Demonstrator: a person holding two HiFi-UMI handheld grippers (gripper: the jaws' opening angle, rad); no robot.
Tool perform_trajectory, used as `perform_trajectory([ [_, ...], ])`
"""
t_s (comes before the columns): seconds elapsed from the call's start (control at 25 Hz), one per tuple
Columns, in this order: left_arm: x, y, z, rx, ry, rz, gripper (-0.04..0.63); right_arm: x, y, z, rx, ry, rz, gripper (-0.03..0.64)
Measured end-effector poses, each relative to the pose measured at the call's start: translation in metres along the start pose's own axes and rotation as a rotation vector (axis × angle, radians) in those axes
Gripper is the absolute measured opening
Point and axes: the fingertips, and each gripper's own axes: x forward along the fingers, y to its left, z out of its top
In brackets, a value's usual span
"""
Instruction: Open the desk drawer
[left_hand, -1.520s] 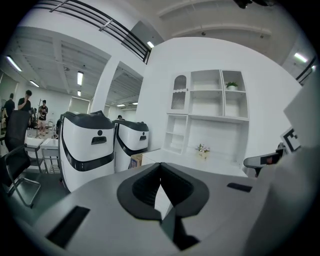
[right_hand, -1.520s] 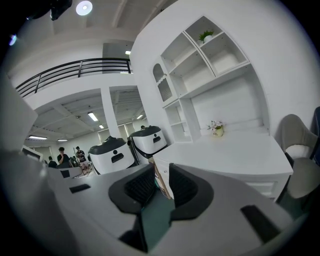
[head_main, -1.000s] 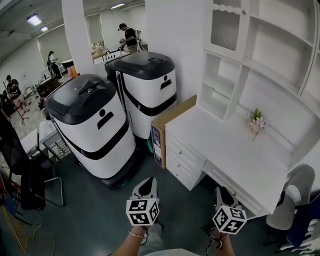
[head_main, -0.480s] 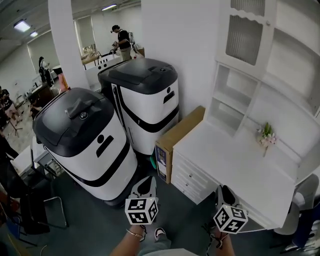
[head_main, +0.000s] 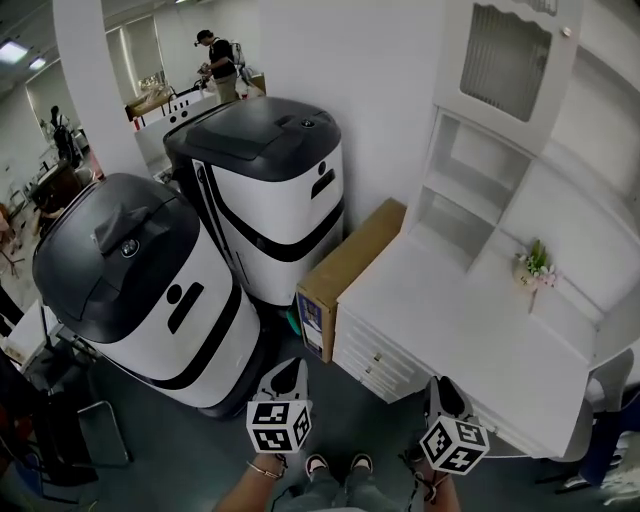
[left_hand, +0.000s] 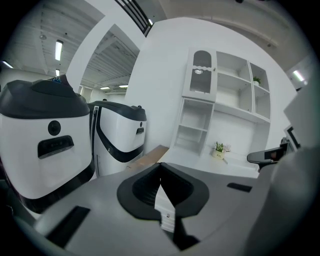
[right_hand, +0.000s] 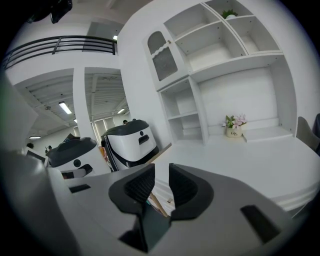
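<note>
White desk (head_main: 470, 335): its top fills the right of my head view, and the frame cuts off the far end.
Drawer stack (head_main: 372, 362): at the desk's left end, every front shut; seen so steeply that I can't make out the handles.
Left gripper (head_main: 290, 370): short of the drawers, tips pressed together on nothing; only a sliver of drawer front shows behind its pads.
Right gripper (head_main: 441, 383): jaws apart and empty, covering the desk's front edge below it.
Cardboard box (head_main: 345, 268): against the desk's left side, base hidden.

You're in a lab hall, not a home. Left of the desk (head_main: 470, 330) stand two big machines (head_main: 150, 290). Beyond them a person (head_main: 215, 65) works.
</note>
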Motion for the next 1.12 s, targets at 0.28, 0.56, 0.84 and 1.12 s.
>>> perform_trajectory([
  [0.28,0.000,0.015,-0.008,-0.013,0.012,0.053,0.017,0.031,0.015,-0.007,-0.020,0.041,0.055,0.098],
  [0.56,0.001,0.031,-0.041,-0.046,0.053,0.111,0.017,0.054,0.017,-0.029,-0.032,0.094,0.083,0.101],
  [0.84,0.016,0.054,-0.119,-0.043,0.126,0.148,0.017,0.085,0.013,-0.113,-0.021,0.214,0.099,0.103],
  [1.12,0.036,0.095,-0.228,-0.075,0.198,0.197,0.017,0.128,0.005,-0.217,-0.029,0.315,0.091,0.104],
])
